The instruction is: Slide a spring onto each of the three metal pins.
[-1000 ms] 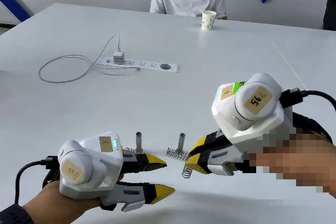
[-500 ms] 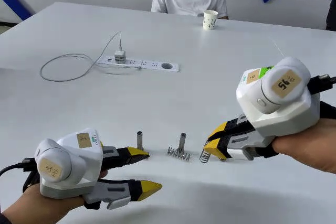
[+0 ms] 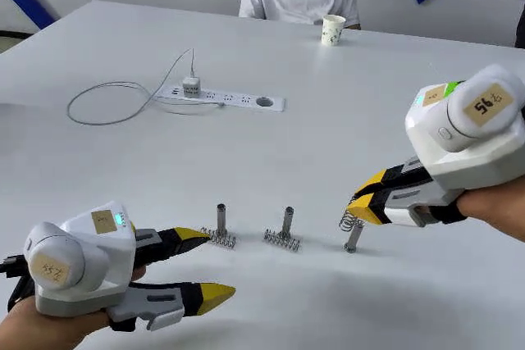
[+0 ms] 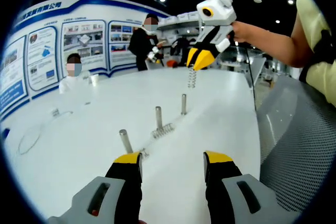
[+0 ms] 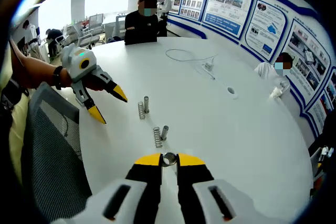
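As the head view shows, right gripper: right of centre, fingers clamped on a spring, above the right pin.
Left gripper: lower left, fingers apart, holding nothing.
Left pin, middle pin: centre, upright, with the left spring and the middle spring lying at their bases.

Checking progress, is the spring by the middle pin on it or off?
Off: the spring lies flat on the table beside the upright middle pin, not over it.

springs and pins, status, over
Left gripper open. Right gripper shut on coiled metal spring above rightmost steel pin. Two springs lie beside other pins; nothing blocking.
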A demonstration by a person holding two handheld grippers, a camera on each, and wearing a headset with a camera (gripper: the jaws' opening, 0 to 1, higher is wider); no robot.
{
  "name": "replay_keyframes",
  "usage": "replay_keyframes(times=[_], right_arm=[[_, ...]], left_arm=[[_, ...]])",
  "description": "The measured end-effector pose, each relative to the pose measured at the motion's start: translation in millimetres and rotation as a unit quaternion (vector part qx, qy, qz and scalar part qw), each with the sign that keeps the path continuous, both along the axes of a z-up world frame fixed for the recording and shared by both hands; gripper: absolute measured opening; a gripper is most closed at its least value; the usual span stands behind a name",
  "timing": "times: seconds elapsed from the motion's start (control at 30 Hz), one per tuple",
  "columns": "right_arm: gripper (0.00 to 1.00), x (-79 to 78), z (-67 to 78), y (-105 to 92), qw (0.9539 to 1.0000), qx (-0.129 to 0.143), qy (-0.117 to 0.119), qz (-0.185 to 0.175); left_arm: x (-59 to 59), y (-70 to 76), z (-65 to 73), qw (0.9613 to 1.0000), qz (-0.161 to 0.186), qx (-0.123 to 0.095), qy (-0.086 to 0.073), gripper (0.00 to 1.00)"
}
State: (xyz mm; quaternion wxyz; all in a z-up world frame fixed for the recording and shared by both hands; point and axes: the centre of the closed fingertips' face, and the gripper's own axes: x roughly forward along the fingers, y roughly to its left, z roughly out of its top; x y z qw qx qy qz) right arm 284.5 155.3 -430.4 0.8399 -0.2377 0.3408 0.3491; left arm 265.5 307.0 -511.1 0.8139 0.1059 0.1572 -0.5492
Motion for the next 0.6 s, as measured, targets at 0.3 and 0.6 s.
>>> replay_keyframes(times=[0.3,0.6], right_arm=[[0.11,10.6,-3.0,-17.1,0.9996,-0.020,-0.003,-0.019],[0.11,18.6,-20.6,-24.6,0.9990,-0.034,0.011,-0.027]], left_arm=[[2.1,8.5,-0.2,0.9998,0.017,-0.003,0.004,0.50],[-0.8,9.7,-2.6,0.9998,0.019,-0.002,0.008,0.51]])
